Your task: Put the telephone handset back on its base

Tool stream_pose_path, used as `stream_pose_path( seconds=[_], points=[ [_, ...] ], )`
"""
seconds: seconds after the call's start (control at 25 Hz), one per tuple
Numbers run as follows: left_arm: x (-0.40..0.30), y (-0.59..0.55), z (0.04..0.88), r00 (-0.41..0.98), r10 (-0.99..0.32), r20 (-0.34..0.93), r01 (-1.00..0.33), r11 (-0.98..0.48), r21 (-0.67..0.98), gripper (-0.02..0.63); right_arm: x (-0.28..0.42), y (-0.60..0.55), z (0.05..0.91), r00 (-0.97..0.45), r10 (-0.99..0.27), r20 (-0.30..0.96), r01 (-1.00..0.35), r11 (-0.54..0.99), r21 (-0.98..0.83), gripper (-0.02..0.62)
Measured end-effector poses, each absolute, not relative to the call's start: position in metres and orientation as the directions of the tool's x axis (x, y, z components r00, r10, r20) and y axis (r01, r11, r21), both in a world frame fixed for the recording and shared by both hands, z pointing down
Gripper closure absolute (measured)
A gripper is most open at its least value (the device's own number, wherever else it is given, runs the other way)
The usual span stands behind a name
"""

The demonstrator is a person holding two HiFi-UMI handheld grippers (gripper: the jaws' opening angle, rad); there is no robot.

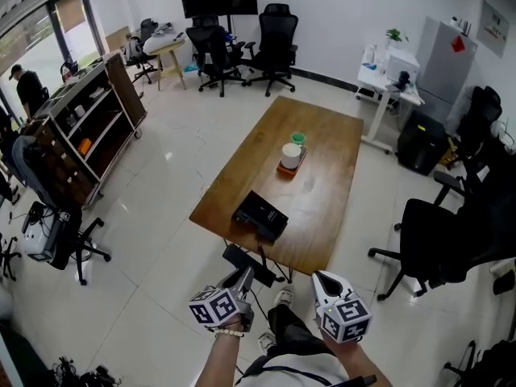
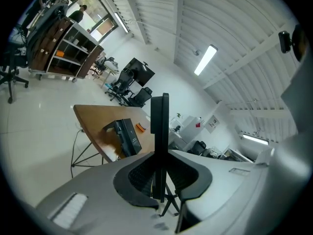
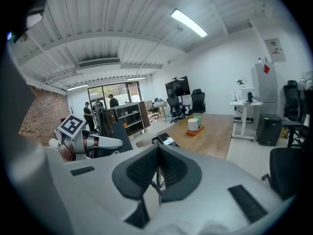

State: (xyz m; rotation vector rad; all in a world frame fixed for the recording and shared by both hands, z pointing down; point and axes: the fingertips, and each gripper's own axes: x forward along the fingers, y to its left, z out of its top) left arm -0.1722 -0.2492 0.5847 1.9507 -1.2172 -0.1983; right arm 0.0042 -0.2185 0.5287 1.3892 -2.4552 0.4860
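**Item:** black, flat slab-shaped telephone handset (image 2: 159, 131), off its base and carried in the air just short of the long brown wooden table (image 1: 322, 176).

**Base:** black box-like telephone base (image 1: 260, 214), at the table's near end, well apart from the handset.

**Step, as judged:** carrying the handset to the base. Hold the pinch firm, line the handset's length up with the cradle, and lower it flat before letting go.

**Left gripper** (image 1: 244, 279): jaws narrowly parted, pinching the handset edge-on.

**Right gripper** (image 3: 157, 171): jaws pressed together, nothing between them.
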Motion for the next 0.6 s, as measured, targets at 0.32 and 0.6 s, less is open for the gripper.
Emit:
stream_pose_path(
  seconds=[0.32,0.6],
  points=[
    [-0.167,-0.310,0.595,0.556,-0.798,0.233,-0.656,-0.249,0.712,0.534,-0.002,-0.267,0.526,-0.506,-0.774,0.380,-0.860,0.485,-0.157,0.594],
    [-0.165,-0.364,0.627,0.579,-0.783,0.226,-0.617,-0.240,0.749,0.534,0.000,-0.306,0.539,-0.499,-0.765,0.407,-0.864,0.474,-0.170,0.594]
  ],
)
